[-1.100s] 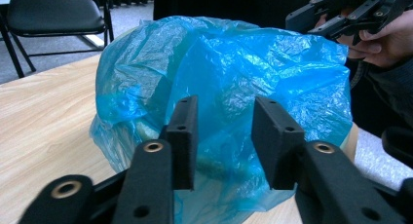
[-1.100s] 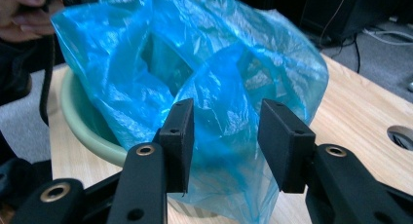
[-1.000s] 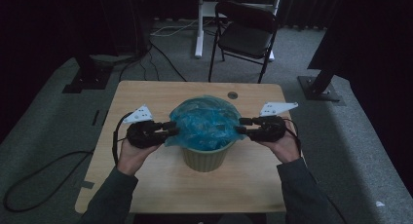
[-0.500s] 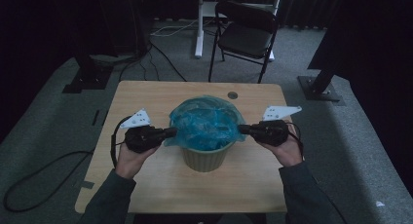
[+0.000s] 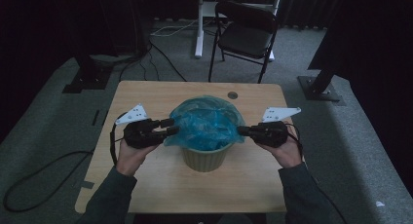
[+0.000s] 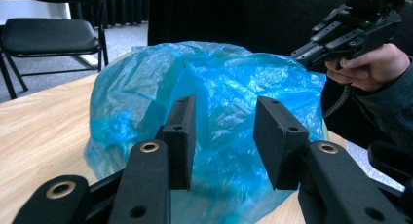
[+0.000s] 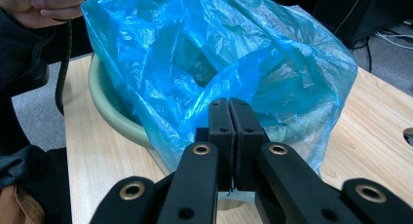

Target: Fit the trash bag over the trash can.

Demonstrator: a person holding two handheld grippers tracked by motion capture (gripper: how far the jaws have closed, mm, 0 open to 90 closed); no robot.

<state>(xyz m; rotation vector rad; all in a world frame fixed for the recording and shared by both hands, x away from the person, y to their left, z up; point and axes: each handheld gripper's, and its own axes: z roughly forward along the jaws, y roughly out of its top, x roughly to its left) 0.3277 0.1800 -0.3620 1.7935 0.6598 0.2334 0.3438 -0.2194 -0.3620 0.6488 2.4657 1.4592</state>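
Wooden table (image 5: 146, 95), grey carpet; left claw (image 5: 170, 126) apart, right claw (image 5: 242, 131) clamped on blue bag (image 5: 207, 124)

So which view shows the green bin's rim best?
The right gripper view: the bin shows its rim curving bare beside the bag. The high view gives its lower wall. In the left gripper view the bag covers it.

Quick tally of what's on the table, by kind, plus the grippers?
Blue plastic bag: 1
Green bin: 1
Grippers: 2, left gripper and right gripper
Total: 4
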